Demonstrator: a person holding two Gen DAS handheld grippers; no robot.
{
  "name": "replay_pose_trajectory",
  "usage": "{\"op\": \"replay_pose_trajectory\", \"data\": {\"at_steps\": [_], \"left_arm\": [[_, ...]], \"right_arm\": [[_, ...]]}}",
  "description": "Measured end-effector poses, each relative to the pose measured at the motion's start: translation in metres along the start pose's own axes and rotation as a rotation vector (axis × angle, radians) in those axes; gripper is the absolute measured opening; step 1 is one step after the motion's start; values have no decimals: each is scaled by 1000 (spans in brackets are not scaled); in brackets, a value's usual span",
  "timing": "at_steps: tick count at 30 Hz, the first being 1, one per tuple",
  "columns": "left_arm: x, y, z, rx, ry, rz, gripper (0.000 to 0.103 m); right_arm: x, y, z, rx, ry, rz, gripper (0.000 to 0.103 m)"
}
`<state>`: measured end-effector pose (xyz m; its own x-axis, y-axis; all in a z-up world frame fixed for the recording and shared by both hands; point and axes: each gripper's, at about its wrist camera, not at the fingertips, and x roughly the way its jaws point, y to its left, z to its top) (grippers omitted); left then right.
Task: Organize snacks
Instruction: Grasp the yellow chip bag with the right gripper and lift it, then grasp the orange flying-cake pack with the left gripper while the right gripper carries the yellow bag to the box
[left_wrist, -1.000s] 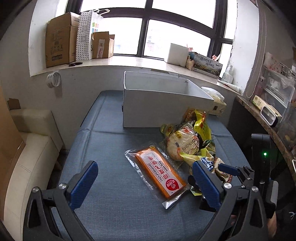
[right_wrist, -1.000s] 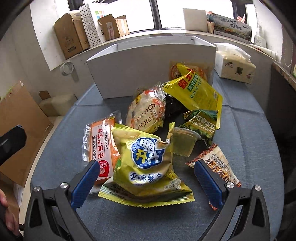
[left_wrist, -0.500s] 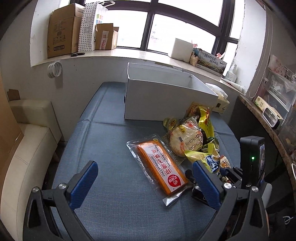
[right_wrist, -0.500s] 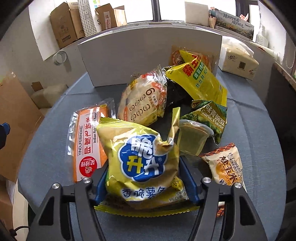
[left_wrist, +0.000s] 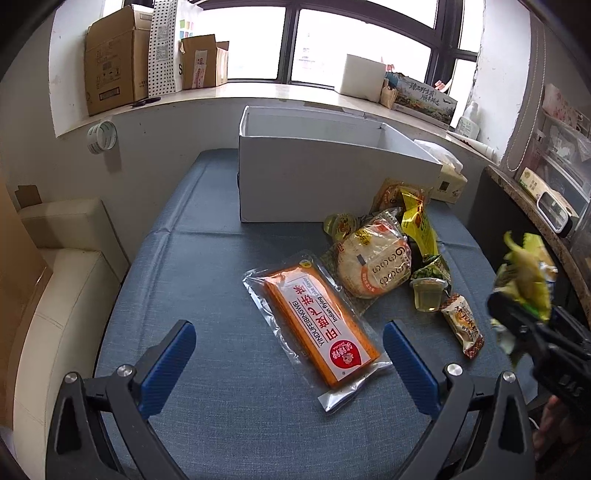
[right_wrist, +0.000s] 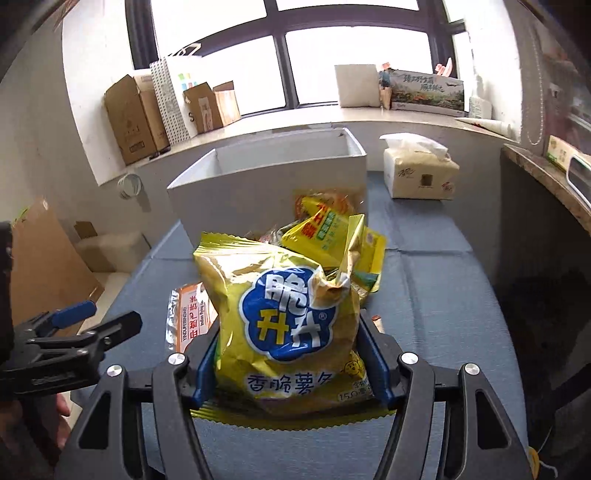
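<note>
Right gripper (right_wrist: 291, 365) clamped across the chip bag (right_wrist: 284, 317), held clear of the table, white box (right_wrist: 266, 184) at 12 o'clock. Likely light, puffy, crushable (squeeze gently, mid-body). Left gripper (left_wrist: 291, 365) spread wide, empty.

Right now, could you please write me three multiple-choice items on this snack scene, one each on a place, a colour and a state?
1. Where is the white box?
A. behind the snack pile
B. on the windowsill
C. on the floor

2. What colour is the flat packet ahead of the left gripper?
A. green
B. orange
C. purple

3. The right gripper is:
A. open and bare
B. shut on the yellow chip bag
C. inside the box

Answers:
1 A, it stands on the blue table beyond the snacks.
2 B, its tray shows orange.
3 B, both jaws press the bag's sides.
</note>
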<state>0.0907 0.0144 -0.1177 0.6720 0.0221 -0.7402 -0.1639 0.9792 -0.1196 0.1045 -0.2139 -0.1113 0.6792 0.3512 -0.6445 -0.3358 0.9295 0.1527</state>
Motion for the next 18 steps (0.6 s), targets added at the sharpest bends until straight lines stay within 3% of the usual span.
{"op": "replay_pose_trajectory", "data": {"at_steps": [5,14,18], "left_arm": [[47,-24,1,-25,94,53,103],[107,-50,4,-76,173,243,103],[109,-47,5,-99,162,219,103]], "right_arm": [[-26,-16,1,19,-47,-40,69],[-21,-37,6,68,-32,-38,69],[-20,-40,5,80,-36,-23,69]]}}
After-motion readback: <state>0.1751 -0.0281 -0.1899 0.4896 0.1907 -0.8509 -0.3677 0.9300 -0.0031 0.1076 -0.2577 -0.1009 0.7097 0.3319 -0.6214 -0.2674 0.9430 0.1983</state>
